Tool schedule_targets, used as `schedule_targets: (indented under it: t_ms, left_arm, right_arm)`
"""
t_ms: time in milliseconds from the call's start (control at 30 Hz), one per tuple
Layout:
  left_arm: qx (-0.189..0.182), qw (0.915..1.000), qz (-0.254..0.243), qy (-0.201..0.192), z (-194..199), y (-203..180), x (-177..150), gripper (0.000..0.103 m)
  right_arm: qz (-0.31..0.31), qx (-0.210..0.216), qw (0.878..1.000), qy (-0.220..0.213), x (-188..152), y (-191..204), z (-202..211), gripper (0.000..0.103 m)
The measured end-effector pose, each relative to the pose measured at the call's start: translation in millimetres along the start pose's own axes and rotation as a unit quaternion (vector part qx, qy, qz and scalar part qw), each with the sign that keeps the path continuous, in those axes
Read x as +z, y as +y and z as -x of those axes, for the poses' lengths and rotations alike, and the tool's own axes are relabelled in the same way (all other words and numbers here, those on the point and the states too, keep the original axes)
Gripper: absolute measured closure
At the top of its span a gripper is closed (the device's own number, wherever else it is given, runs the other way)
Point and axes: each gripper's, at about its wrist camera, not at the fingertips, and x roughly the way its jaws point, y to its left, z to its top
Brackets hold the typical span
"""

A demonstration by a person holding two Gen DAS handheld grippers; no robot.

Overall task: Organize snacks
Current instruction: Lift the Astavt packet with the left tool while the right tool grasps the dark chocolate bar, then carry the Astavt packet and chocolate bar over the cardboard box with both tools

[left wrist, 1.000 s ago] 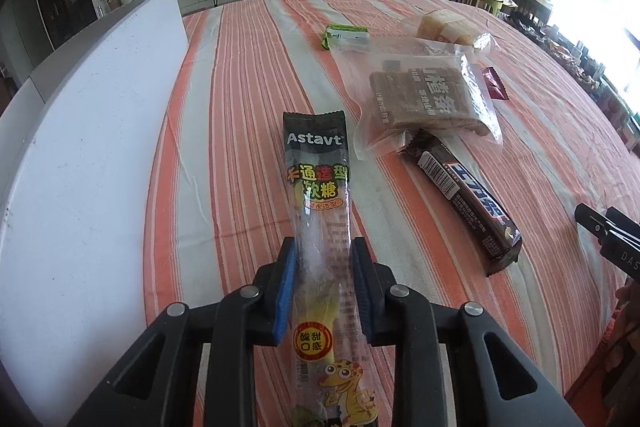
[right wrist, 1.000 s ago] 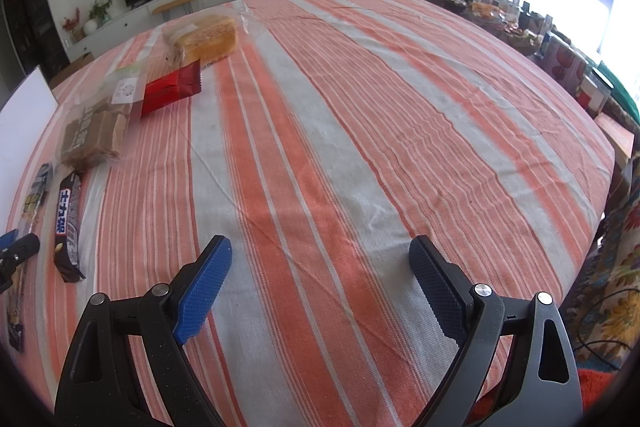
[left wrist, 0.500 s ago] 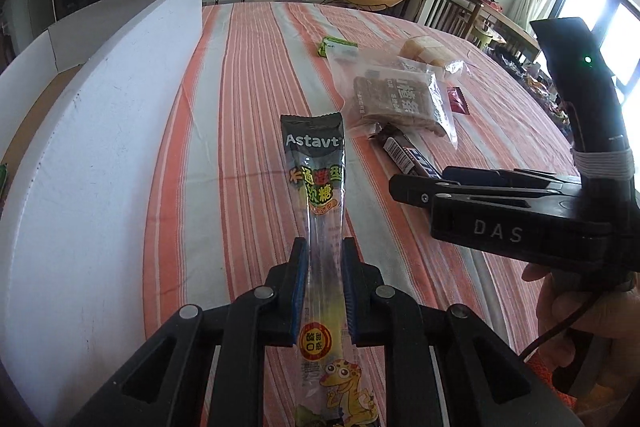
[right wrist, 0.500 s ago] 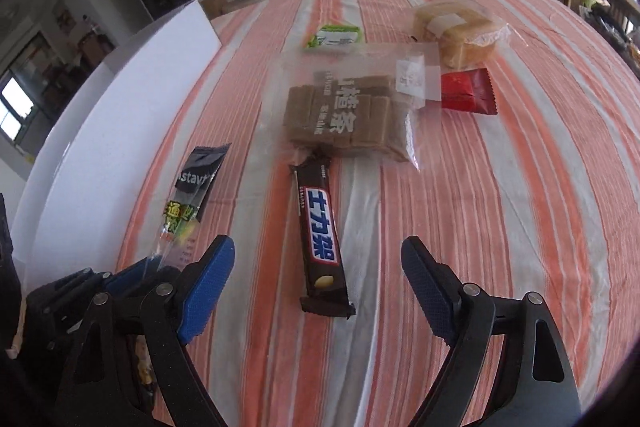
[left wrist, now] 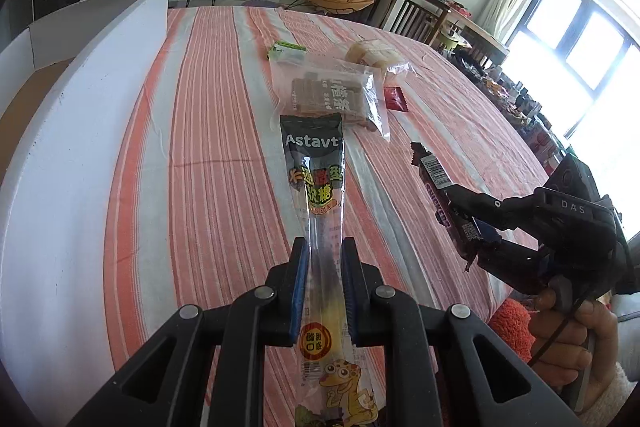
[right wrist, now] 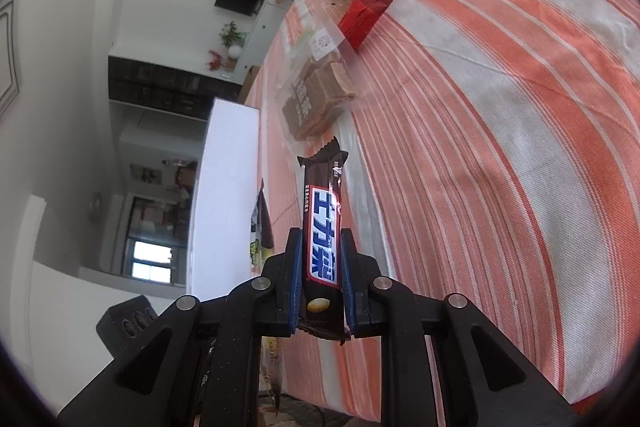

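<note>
A long gummy candy packet (left wrist: pixel 314 163), black on top and clear below, sticks out forward from my left gripper (left wrist: pixel 324 251), which is shut on its lower half and holds it above the striped tablecloth (left wrist: pixel 200 147). To the right, my right gripper (left wrist: pixel 476 227) is rolled on its side. In the right wrist view the right gripper (right wrist: pixel 322 247) has its jaws closing onto a brown chocolate bar (right wrist: pixel 323 195), blue pads pressing on both sides. The bar (left wrist: pixel 436 179) is off the cloth. The candy packet (right wrist: pixel 262 223) shows just left of the bar.
A white box wall (left wrist: pixel 80 147) runs along the table's left side. Farther back lie a clear bag of brown biscuits (left wrist: pixel 332 95), a wrapped bread pack (left wrist: pixel 372 53), a green packet (left wrist: pixel 286 51) and a red packet (left wrist: pixel 396 99). A hand (left wrist: pixel 576 327) grips the right tool.
My right gripper swung over from the open cloth, shut on the chocolate bar, lifted it off the table and rolled sideways. The left gripper rose a little with the candy packet.
</note>
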Motion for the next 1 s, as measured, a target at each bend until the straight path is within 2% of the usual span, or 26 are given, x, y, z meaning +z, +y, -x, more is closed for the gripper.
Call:
schedule_targets:
  t_ms: [67, 133, 200, 267, 333, 400, 567, 667, 800, 867, 1000]
  left_arm:
    - [-0.012, 0.9999, -0.001, -0.008, 11.2, -6.3, 2.4, 0.087]
    - [-0.02, 0.9997, -0.002, -0.017, 24.8, -10.0, 4.4, 0.087]
    - [-0.027, 0.9993, 0.0, -0.024, 37.8, -11.3, 5.7, 0.087]
    - [-0.033, 0.999, 0.002, -0.03, 52.4, -10.6, 5.7, 0.087]
    - [-0.036, 0.9987, 0.004, -0.036, 65.5, -7.6, 6.0, 0.087]
    - [-0.041, 0.9982, 0.007, -0.043, 79.8, -3.7, 6.8, 0.087]
    - [-0.05, 0.996, 0.027, -0.069, 116.4, 15.7, 12.6, 0.087]
    - [-0.048, 0.9938, 0.048, -0.088, 139.2, 36.8, 16.6, 0.087]
    - [-0.031, 0.9888, 0.084, -0.119, 168.5, 81.7, 27.5, 0.087]
    - [-0.011, 0.9861, 0.099, -0.133, 183.0, 109.0, 32.0, 0.087]
    - [0.076, 0.9796, 0.117, -0.145, 200.9, 163.1, 38.8, 0.087]
  right_arm:
    - [-0.009, 0.015, 1.0, -0.007, -2.5, -5.0, 5.2, 0.085]
    - [0.025, -0.036, 0.999, -0.009, -3.0, 3.3, 6.1, 0.085]
    - [0.075, -0.106, 0.991, -0.016, -4.3, 17.9, 5.8, 0.085]
    - [0.135, -0.168, 0.976, -0.03, -7.5, 37.9, 2.4, 0.085]
    - [0.201, -0.222, 0.953, -0.043, -15.4, 59.6, 0.3, 0.085]
    - [0.244, -0.24, 0.939, -0.047, -23.0, 79.8, -3.5, 0.085]
    - [0.28, -0.229, 0.932, -0.027, -35.7, 108.4, -13.9, 0.085]
    - [0.297, -0.226, 0.927, -0.01, -46.8, 116.2, -33.7, 0.085]
    - [0.284, -0.193, 0.939, 0.023, -59.7, 127.4, -52.5, 0.085]
    - [0.282, -0.163, 0.945, 0.04, -65.6, 145.8, -64.3, 0.085]
    - [0.306, -0.089, 0.945, 0.075, -82.7, 208.9, -95.9, 0.085]
